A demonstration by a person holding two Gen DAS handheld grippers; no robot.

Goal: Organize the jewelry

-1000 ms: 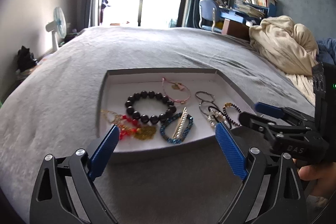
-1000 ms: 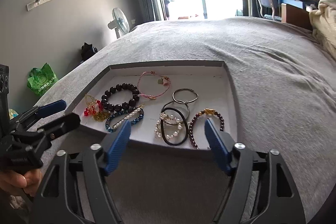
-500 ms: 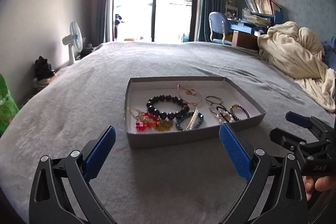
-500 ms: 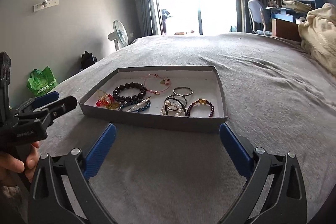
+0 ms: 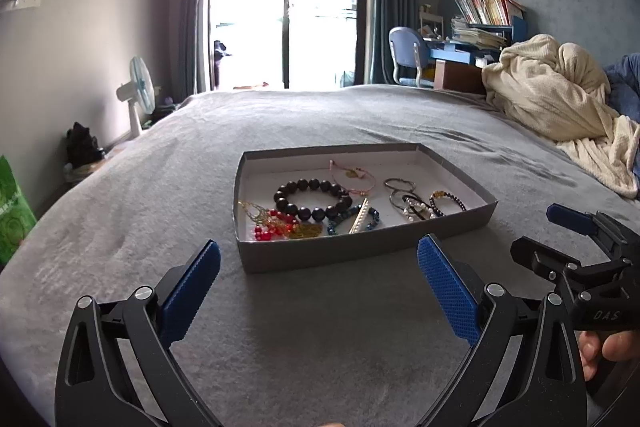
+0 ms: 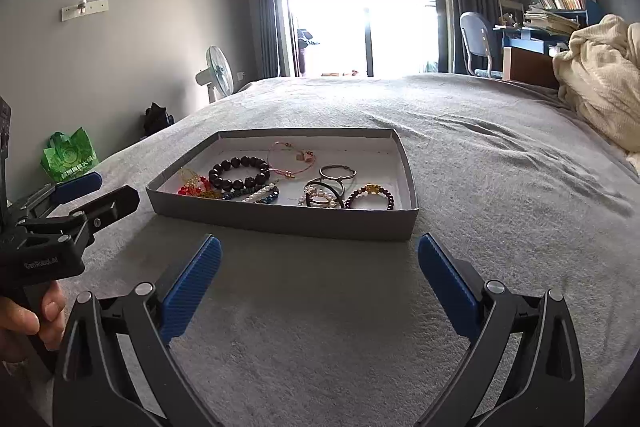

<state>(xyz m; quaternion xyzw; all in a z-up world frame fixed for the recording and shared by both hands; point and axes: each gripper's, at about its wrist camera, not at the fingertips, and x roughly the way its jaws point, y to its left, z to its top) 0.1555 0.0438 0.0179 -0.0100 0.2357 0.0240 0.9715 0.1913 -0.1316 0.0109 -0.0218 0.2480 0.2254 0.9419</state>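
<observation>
Your grey bedspread (image 5: 320,327), bright balcony door (image 5: 286,13), grey jewelry tray (image 6: 288,219), gripper bodies reading "DAS" and "GenRobot.AI", your left gripper (image 5: 318,267) and right gripper (image 6: 319,263) jaws both spread, empty.

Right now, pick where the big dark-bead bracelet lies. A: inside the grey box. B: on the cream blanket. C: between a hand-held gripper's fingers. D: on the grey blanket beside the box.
A: the dark-bead bracelet lies on the white floor of the grey box, among other jewelry.

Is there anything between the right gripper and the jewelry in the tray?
Only the tray's near wall. The open right gripper is in front of it over bare blanket, and the bracelets lie inside, behind that low rim.
</observation>
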